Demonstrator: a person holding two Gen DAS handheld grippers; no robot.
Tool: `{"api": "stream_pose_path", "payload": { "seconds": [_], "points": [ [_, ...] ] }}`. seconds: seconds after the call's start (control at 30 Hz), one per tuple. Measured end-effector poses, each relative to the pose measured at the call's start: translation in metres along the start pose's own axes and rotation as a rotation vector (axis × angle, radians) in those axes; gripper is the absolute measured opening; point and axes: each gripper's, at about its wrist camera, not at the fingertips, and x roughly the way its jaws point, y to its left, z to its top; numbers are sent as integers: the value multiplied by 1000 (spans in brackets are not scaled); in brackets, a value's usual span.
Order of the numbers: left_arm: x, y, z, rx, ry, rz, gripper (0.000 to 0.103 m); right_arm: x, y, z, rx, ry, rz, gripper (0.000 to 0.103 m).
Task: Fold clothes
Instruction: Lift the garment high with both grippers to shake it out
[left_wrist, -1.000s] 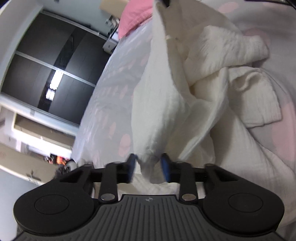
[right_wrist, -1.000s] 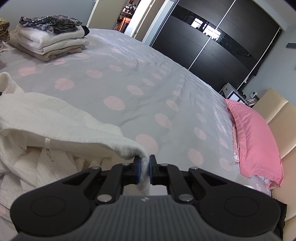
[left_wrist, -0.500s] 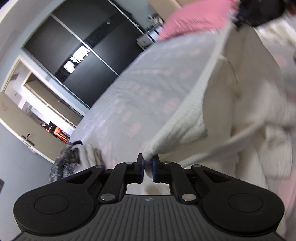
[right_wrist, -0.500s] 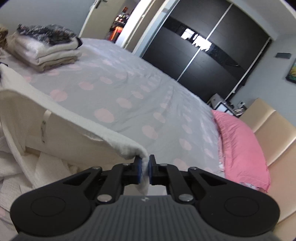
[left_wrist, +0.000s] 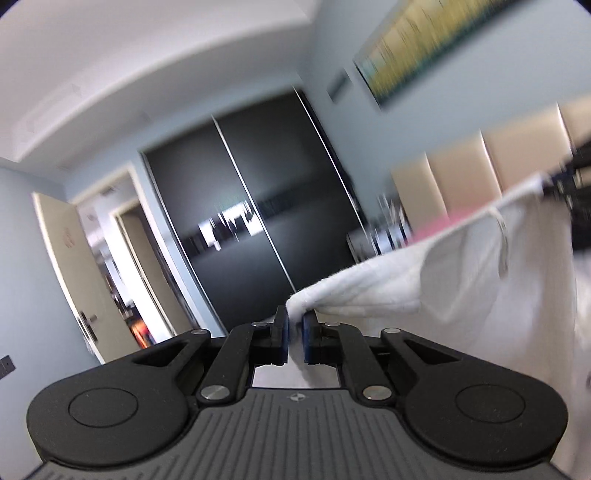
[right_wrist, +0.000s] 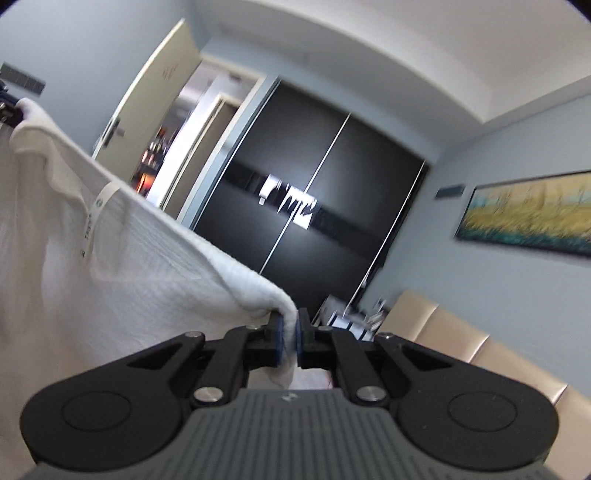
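Two tongs hold up one white cloth.
The left gripper (left_wrist: 294, 336) pinches one top corner of the white cloth (left_wrist: 461, 280). The right gripper (right_wrist: 290, 341) pinches the other corner. The cloth hangs between them, in front of the black wardrobe (right_wrist: 317, 221).

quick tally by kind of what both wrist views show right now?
Grippers: 2, left gripper and right gripper, each shut on the white garment
Garments: 1
Wardrobes: 1, black wardrobe
Doors: 1, door
Paintings: 1, painting
Total: 6
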Motion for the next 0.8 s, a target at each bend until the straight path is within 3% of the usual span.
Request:
{"api": "stream_pose_path", "payload": {
  "seconds": [0.4, 0.53, 0.7, 0.8],
  "points": [
    [-108, 35, 65, -117, -367, 76, 5, -135, -42, 70, 152, -391, -116, 7],
    [-128, 41, 82, -149, -434, 59, 5, -163, -51, 88, 182, -476, -154, 7],
    [-123, 52, 88, -207, -414, -9, 5, -169, -58, 100, 212, -503, -179, 7],
    [-102, 53, 81, -208, -349, -20, 5, -152, -55, 97, 220, -467, -171, 7]
  ]
}}
